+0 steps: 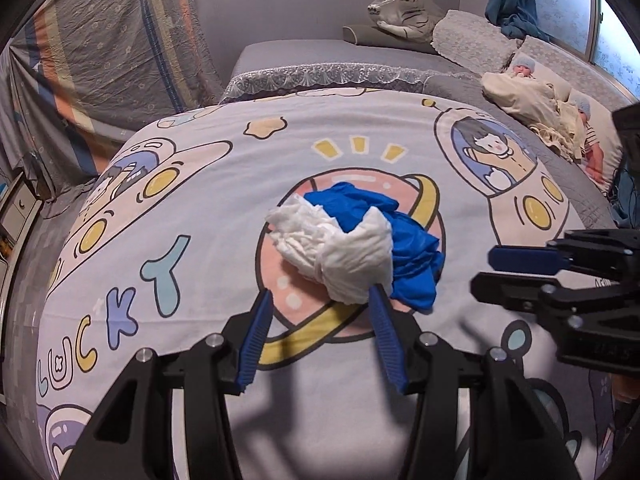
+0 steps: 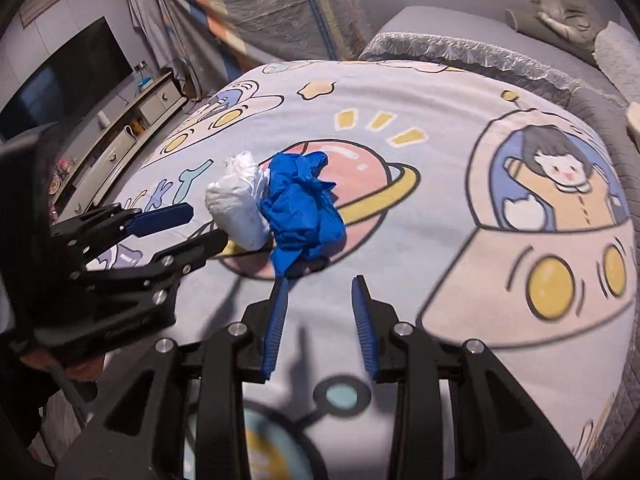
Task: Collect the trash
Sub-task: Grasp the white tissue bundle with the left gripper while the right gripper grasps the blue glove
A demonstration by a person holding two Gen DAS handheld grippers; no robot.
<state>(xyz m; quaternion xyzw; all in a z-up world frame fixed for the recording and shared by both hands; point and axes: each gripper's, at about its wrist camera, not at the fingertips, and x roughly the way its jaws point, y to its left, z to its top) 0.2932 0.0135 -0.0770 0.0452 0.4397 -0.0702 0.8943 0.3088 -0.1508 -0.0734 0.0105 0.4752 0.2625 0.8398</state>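
A crumpled white tissue wad (image 1: 340, 252) lies on the cartoon bedsheet (image 1: 200, 208), pressed against a crumpled blue plastic piece (image 1: 408, 248). My left gripper (image 1: 320, 292) is open, its tips right at the wad's near edge. The right-hand finger (image 1: 378, 300) touches the wad and the other stands apart from it. In the right wrist view the wad (image 2: 240, 212) sits just past the left gripper (image 2: 208, 224). My right gripper (image 2: 320, 280) is open and holds nothing. The blue piece (image 2: 300, 208) lies just beyond its left fingertip. It also shows at the right of the left wrist view (image 1: 482, 270).
Pillows (image 1: 468, 36) and a plastic-wrapped plush tiger (image 1: 400, 8) lie at the head of the bed. Two dolls under a cream cloth (image 1: 532, 100) rest along the right side. A TV (image 2: 60, 84) and low cabinet (image 2: 120, 140) stand beside the bed, with a cloth-covered unit (image 1: 112, 48) behind.
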